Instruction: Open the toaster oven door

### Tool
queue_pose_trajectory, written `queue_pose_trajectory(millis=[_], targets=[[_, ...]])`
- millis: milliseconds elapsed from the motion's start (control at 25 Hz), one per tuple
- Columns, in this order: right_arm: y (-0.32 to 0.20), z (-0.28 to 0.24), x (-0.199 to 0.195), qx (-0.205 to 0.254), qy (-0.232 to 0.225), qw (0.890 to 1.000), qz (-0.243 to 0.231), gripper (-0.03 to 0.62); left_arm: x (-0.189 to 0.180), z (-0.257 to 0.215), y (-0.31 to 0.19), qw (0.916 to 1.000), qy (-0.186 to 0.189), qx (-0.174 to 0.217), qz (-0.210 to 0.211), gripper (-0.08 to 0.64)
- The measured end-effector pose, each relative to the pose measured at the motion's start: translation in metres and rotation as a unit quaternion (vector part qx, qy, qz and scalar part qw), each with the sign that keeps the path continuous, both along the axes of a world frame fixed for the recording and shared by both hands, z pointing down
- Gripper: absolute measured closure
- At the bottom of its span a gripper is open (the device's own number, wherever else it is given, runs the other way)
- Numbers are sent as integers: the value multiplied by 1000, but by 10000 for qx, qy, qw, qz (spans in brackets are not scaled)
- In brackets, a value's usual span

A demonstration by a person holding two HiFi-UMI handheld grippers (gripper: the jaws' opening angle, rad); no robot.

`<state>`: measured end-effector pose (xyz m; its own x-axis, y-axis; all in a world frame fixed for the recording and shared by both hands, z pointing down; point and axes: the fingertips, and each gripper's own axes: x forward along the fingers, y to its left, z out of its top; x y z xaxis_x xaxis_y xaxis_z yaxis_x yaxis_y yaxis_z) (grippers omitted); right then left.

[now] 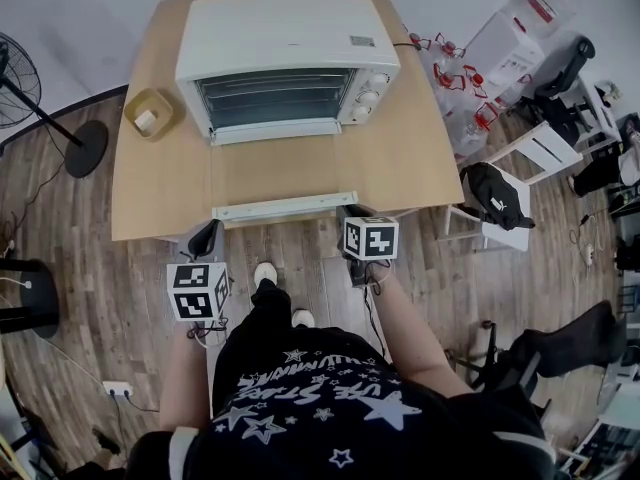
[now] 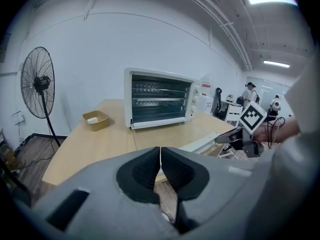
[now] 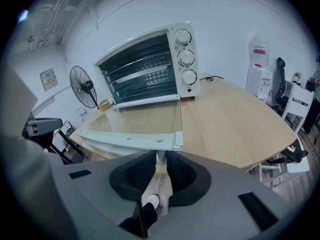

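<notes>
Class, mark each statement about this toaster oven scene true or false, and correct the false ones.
1. The oven door is closed. False: it lies open, flat above the table.
2. The right gripper grips the door handle. True.
3. The left gripper also grips the handle. False: its jaws are together on nothing.
4. A fan stands on the floor. True.

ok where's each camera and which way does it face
Head view: on the person's head, facing steeply down at the toaster oven; arms, torso, shoes show.
Left gripper view: on the left claw, facing the oven's front; right hand shows.
Right gripper view: on the right claw, gripping the door handle; leg, shoe show.
All share the toaster oven.
</notes>
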<state>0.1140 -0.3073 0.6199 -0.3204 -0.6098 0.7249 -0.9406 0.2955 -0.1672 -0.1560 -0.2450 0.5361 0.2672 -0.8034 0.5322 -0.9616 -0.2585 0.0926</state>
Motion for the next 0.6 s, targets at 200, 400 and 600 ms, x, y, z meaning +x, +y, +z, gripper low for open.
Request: queue_pose_trajectory(millis=[200, 400, 600], targets=[[0, 4, 0, -19, -18, 10000, 16, 523, 1, 1, 3, 10000, -10, -25, -9, 537], [-1, 6, -1, -7, -28, 10000, -5, 520, 2, 1, 5, 10000, -30, -20, -21, 537], [11, 4, 0, -74, -86, 9999, -93, 472, 5, -6, 14, 9999, -53, 47, -78, 537]])
